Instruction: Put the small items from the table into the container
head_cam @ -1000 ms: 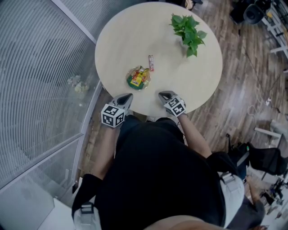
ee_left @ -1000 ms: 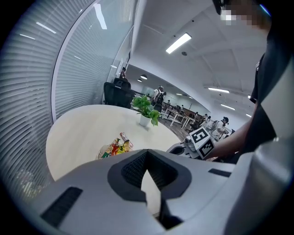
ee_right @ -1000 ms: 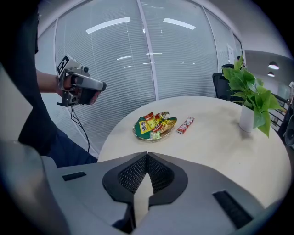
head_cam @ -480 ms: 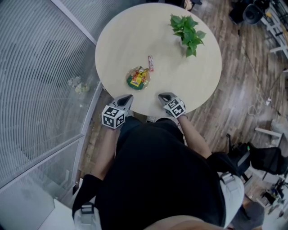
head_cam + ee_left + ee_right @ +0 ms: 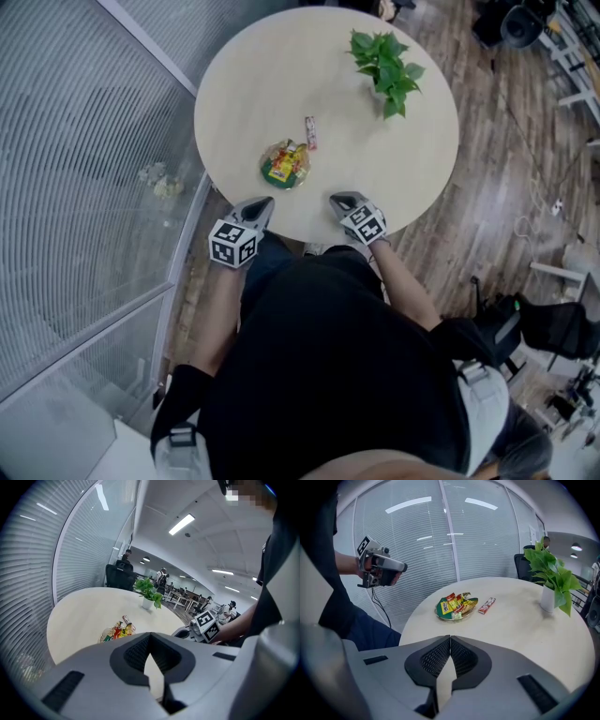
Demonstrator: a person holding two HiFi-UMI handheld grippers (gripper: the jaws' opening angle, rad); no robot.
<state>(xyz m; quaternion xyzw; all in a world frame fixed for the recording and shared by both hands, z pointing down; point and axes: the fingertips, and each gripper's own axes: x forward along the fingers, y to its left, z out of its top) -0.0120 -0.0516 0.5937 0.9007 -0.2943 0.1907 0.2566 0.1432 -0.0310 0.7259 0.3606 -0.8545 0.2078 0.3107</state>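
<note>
Packets [image 5: 290, 159] already fill the dish [image 5: 267, 171] near the middle of the worktop [image 5: 253, 84]; one candy bar [image 5: 310, 132] lies just beyond it, not yet in. Left gripper [image 5: 263, 202] and right gripper [image 5: 338, 199] sit at the near edge, fingers pressed together, empty

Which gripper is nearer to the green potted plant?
Right. The right gripper is at the near edge of the beige round table, across from the green potted plant; the left gripper is farther left.
</note>
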